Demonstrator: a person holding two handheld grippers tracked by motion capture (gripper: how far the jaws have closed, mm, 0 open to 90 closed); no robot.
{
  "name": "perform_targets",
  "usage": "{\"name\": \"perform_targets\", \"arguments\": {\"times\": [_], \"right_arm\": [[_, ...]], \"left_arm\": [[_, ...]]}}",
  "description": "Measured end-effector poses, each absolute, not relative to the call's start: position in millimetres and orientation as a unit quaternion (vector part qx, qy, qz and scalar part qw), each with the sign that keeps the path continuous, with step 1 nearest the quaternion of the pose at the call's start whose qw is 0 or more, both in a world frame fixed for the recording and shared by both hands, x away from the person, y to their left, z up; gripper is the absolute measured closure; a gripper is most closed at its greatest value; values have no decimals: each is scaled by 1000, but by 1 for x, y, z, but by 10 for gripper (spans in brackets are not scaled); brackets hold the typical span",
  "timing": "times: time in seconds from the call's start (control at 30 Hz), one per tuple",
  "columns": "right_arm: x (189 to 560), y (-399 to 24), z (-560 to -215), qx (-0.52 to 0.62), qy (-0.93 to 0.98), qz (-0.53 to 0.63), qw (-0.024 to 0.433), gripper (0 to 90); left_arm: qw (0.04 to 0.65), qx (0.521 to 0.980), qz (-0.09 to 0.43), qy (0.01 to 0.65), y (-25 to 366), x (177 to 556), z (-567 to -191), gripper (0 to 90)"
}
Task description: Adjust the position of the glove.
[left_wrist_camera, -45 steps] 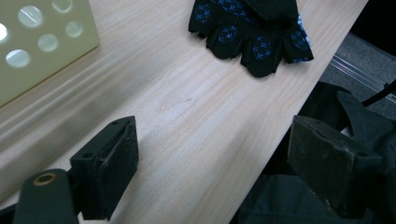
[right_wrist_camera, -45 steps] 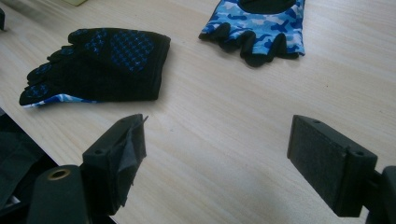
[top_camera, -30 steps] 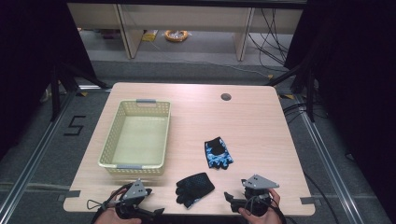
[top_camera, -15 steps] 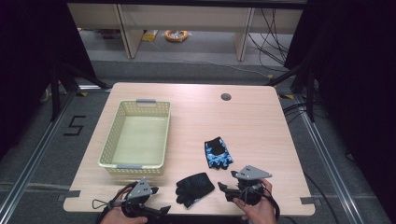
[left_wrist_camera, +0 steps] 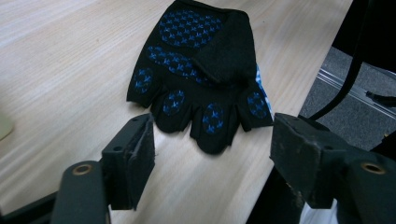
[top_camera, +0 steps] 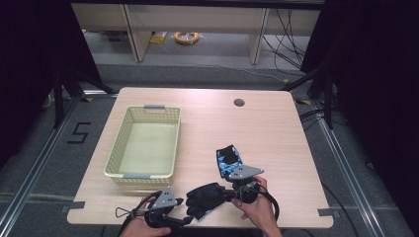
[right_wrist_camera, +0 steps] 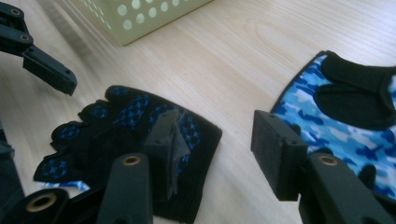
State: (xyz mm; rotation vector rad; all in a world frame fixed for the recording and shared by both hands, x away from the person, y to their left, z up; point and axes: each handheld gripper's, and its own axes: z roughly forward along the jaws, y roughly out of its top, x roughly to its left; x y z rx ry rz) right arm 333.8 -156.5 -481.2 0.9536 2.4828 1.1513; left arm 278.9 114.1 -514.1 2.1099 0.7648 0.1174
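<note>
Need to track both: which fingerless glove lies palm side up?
The black glove with blue grip dots, nearest the table's front edge; the blue camouflage glove shows its patterned back.

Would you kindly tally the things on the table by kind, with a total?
Gloves: 2, the black glove and the blue camouflage glove
Baskets: 1, the pale yellow basket
Total: 3
</note>
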Motion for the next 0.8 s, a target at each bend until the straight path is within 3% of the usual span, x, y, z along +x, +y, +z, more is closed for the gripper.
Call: {"name": "perform_targets", "arguments": {"times": [0.63,0.8], "right_arm": [[360,-137,-496,331,859,380,96,642],[364,-136,-501,330,869,361,80,655]], "left_arm": [[416,868,70,261,103,279,-517,482],[402,876,74,257,103,280,-518,580]]}}
